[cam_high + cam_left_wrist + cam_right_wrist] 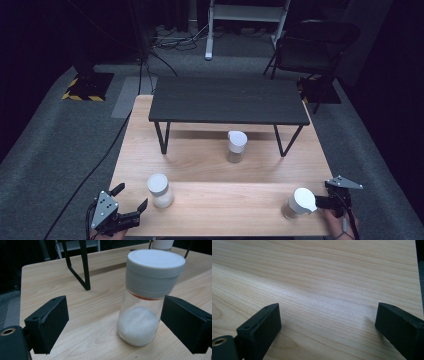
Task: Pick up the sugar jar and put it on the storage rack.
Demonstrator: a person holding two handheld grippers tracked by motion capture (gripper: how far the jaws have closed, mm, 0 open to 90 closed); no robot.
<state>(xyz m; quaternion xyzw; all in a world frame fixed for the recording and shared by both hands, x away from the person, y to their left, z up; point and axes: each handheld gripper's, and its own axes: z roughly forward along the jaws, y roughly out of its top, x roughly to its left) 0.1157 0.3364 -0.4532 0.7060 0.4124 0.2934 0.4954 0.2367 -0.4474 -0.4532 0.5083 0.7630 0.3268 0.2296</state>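
Your left gripper (134, 199) has its jaws wide apart and empty, and the jar (147, 300) stands upright on the table (215, 165) between them, near the right jaw but not touched. It is 1 of 3 such jars. The clear body looks like glass or hard plastic, so it is stiff, smooth and probably slippery. With only a little white powder (138, 323) at the bottom, it should be light. Take it on the clear body just under the lid (155, 267). Your right gripper (327, 322) also has its jaws apart, over bare wood.
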